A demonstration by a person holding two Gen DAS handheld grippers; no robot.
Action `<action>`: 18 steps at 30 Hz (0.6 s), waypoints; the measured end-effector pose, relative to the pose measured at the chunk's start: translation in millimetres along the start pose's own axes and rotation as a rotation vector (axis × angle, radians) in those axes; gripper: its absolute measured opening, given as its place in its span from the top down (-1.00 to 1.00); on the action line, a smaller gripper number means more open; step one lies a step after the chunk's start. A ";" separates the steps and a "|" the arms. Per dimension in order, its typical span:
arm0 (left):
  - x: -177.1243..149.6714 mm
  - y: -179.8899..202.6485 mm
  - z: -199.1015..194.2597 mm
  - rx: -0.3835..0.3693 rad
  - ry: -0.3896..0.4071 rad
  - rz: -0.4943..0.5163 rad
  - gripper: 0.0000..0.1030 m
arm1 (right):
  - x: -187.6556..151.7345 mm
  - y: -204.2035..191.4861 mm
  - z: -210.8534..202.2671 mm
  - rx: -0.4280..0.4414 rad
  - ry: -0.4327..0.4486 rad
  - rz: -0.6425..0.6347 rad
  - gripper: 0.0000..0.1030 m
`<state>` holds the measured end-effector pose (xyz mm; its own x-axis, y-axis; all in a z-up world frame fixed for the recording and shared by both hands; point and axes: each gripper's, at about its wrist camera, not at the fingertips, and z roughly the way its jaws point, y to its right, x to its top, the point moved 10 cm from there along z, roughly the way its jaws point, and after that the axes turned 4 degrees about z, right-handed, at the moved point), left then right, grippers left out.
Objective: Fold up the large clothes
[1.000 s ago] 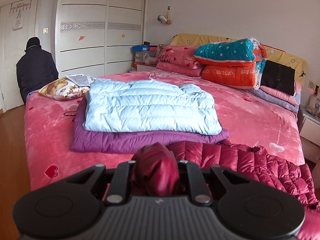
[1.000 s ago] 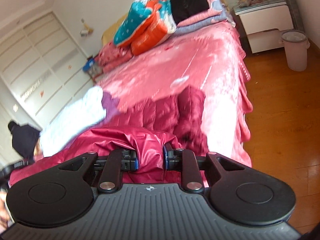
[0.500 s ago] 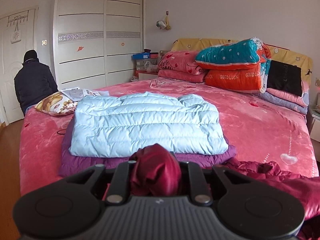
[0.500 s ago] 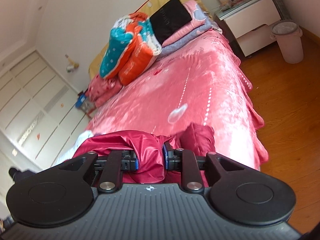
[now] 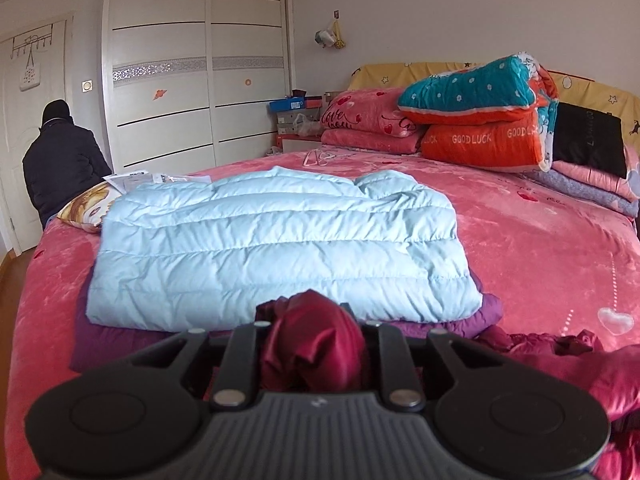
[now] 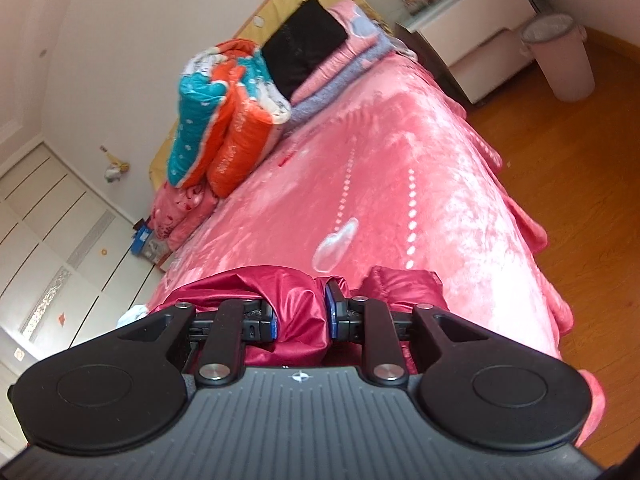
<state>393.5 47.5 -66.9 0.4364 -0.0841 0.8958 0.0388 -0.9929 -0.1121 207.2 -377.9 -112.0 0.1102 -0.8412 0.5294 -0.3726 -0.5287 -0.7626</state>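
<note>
Dark red down jacket (image 5: 316, 344) bunched, axis unclear, left tongs (image 5: 314, 334) opening around it, right tongs (image 6: 300, 312) clamping it

The fingertips of the left gripper (image 5: 314, 344) are concealed by a bunch of dark red jacket (image 5: 316, 340) between its opening jaws; pad contact cannot be confirmed. The remainder of this jacket runs off the lower right edge of the left wrist view. The purple garment (image 5: 120, 340) lies mostly covered by the light blue jacket (image 5: 276, 248) stacked on it; only its border shows. Beyond the light blue jacket, a person (image 5: 60, 156) faces away, lower body hidden by the bed (image 5: 540, 248). In the right wrist view, the right gripper (image 6: 299, 316) body hides the jacket fabric below the pads.
</note>
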 end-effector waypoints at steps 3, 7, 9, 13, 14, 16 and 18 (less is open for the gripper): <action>3.2 10.5 10.0 -0.006 0.023 -0.005 0.59 | 0.4 7.1 8.9 -0.025 0.009 0.013 0.50; 7.2 20.1 24.9 -0.025 0.037 -0.015 0.17 | -0.3 8.0 15.9 -0.047 0.013 0.011 0.40; 7.6 21.4 29.5 -0.052 0.029 -0.040 -0.23 | -1.9 8.5 19.6 -0.059 0.014 -0.004 0.37; 11.6 20.6 20.3 -0.086 0.073 -0.048 -0.61 | -2.5 13.1 23.7 -0.062 0.029 0.019 -0.25; 12.3 19.1 16.8 -0.091 0.076 -0.050 -0.64 | -1.9 14.6 24.2 -0.078 0.034 0.017 -0.58; 14.8 14.0 8.1 -0.099 0.090 -0.061 -0.69 | -0.5 18.8 23.7 -0.101 0.046 0.021 -0.95; 20.7 7.0 -1.6 -0.079 0.125 -0.055 -0.85 | -0.1 21.7 24.6 -0.107 0.043 0.031 -0.95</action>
<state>401.4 38.7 -48.5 0.3197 -0.0339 0.9469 -0.0129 -0.9994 -0.0314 221.7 -392.0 -137.8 0.0581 -0.8499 0.5238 -0.4712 -0.4859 -0.7361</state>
